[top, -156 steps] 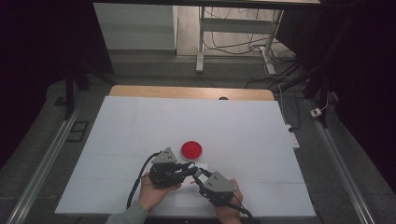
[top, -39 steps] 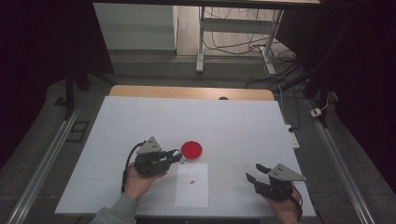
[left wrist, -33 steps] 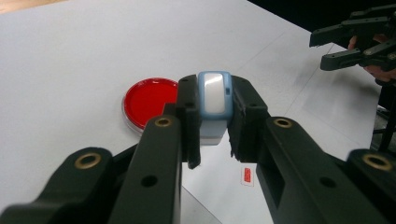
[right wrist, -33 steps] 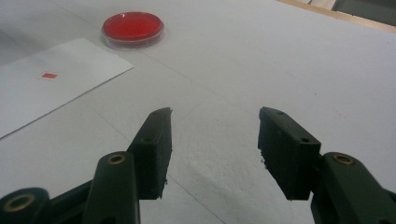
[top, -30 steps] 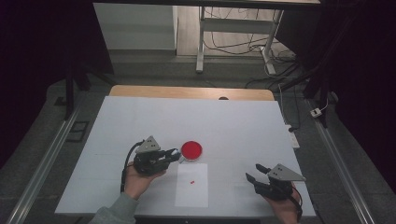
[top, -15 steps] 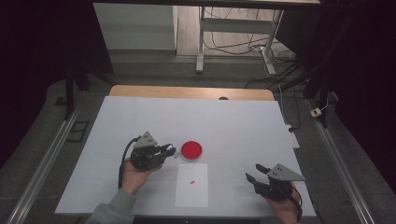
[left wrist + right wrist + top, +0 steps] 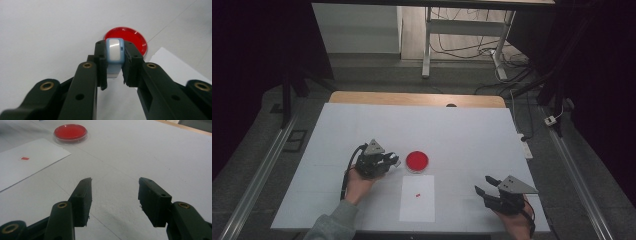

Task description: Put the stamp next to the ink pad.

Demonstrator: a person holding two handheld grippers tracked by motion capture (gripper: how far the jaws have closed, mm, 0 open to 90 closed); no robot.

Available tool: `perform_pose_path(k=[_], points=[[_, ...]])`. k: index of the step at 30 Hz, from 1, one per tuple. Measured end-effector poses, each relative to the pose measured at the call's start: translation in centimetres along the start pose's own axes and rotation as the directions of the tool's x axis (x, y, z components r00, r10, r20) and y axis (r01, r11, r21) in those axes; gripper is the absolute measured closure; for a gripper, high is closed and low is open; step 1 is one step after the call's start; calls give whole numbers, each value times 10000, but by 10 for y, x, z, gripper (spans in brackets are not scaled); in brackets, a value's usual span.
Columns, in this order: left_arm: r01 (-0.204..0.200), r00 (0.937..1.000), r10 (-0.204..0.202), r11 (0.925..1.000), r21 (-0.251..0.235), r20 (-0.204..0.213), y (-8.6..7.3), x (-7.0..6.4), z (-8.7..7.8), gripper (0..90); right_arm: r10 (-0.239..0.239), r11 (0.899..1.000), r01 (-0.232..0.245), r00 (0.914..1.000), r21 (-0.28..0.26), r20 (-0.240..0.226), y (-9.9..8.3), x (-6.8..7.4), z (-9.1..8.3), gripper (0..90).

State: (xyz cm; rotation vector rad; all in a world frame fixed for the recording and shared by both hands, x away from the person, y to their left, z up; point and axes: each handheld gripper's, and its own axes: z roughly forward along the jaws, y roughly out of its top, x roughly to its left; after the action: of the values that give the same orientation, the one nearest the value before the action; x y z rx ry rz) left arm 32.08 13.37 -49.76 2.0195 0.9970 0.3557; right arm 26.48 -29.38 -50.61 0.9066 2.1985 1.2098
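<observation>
Left gripper [image 7: 115, 72] is clamped on a small light-blue plastic block with a white face [image 7: 115, 51]; the jaws pinch its two sides, and the block stands upright at the tips, top poking above them. Seen from above, that gripper [image 7: 392, 160] sits just left of the round red shallow dish with a clear rim [image 7: 417, 161], tips pointing at it, close but apart from the rim.

My read: the step is working the block at or over the dish. To do it well:
- keep the squeeze steady; the grip is only on the narrow sides, so a tilt could let it slip
- bring it in level over the dish centre, don't nudge the rim; the dish looks light and would slide on the smooth white tabletop [image 7: 472, 135]
- lower straight down, release only when the block is seated

Right gripper [image 7: 113, 195] has its jaws spread wide, holding nothing, parked near the front right corner of the table [image 7: 489, 192], well apart from the dish.

Room: a white paper sheet [image 7: 417, 198] with a tiny red square [image 7: 418, 194] lies just in front of the dish, nearly touching it, so avoid dragging across it. Open white surface behind and to the right of the dish. The right gripper is near the front table edge; the left has clearance on all sides.
</observation>
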Motion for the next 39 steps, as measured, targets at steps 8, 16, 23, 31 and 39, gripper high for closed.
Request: perform_pose_path(k=[8,16,23,31,39], points=[[-78,10000,79,9990,449,-22,-1,2,14,751,-16,10000,16,10000,46,-12,0,0,0,442],[-208,9997,219,9971,737,-132,-2,1,21,748,-36,10000,36,10000,78,-10,0,0,1,439],[-184,9997,197,9968,774,-173,-3,1,24,744,-32,10000,32,10000,87,-26,0,0,1,438],[-171,9997,183,9974,698,-164,-2,0,25,666,-40,10000,40,10000,76,-22,0,1,1,437],[-130,9999,131,9995,283,-51,-2,0,14,421,14,10000,-14,10000,4,-58,0,0,0,437]])
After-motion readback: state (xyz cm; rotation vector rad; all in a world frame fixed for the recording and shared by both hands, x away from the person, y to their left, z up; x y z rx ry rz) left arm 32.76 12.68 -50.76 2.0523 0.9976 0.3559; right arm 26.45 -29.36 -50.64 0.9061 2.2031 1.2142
